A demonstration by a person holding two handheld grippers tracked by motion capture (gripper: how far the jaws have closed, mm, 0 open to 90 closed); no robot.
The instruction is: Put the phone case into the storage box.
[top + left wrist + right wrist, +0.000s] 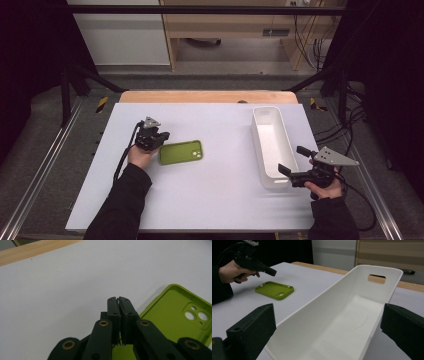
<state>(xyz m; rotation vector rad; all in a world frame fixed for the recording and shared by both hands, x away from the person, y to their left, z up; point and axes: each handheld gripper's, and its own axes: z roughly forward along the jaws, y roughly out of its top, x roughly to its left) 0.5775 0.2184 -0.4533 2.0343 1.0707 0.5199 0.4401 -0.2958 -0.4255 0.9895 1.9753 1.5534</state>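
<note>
Leftmost, the left gripper (159, 138) hovers with its jaws pressed together on nothing, just above the left end of the green phone case (181, 152), which lies flat mid-table. Near the table's right edge, the right gripper (293, 164) gapes around the near end of the white bin (263, 120).

Evenly lit tabletop, dark surroundings, slightly soft focus.

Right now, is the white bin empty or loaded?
Empty. The white bin shows a bare floor and walls in the right gripper view; the green phone case lies outside it, flat on the table.
</note>
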